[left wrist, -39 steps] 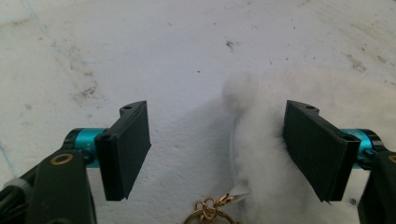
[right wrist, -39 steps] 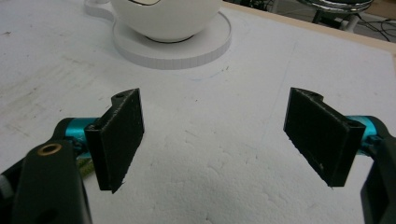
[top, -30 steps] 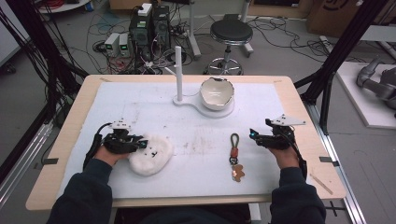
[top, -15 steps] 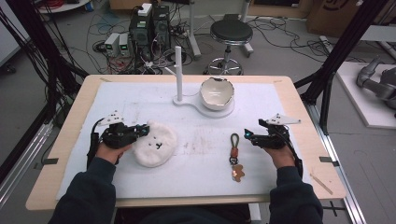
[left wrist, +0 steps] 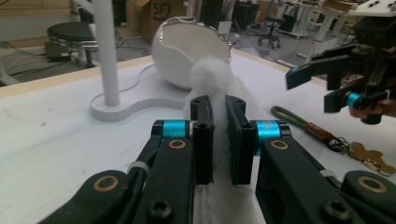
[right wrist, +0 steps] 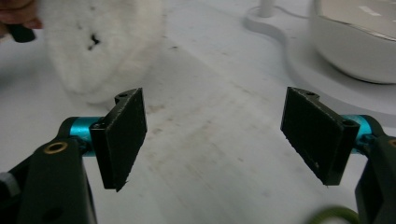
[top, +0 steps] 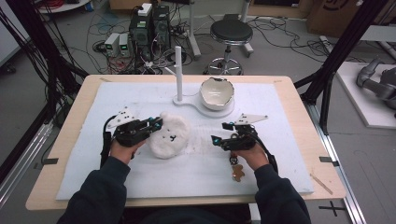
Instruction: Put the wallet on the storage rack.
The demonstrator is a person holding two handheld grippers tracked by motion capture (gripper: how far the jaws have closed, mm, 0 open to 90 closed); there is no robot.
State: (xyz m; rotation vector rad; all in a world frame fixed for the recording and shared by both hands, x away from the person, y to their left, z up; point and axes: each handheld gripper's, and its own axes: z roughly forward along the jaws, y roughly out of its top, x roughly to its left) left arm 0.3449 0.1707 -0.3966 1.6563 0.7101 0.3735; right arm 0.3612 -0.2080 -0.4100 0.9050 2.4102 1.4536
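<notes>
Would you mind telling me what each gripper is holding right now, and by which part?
The left gripper is shut on the white fluffy toy, pinching its furry edge. The right gripper is open and holds nothing.

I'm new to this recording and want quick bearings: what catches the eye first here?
The fluffy white plush at centre-left, pinched by the left gripper, whose jaws are shut on its fur. Behind it, a broken-egg-shaped white bowl sits on a stand beside a white post. The right gripper hovers with jaws open.
</notes>
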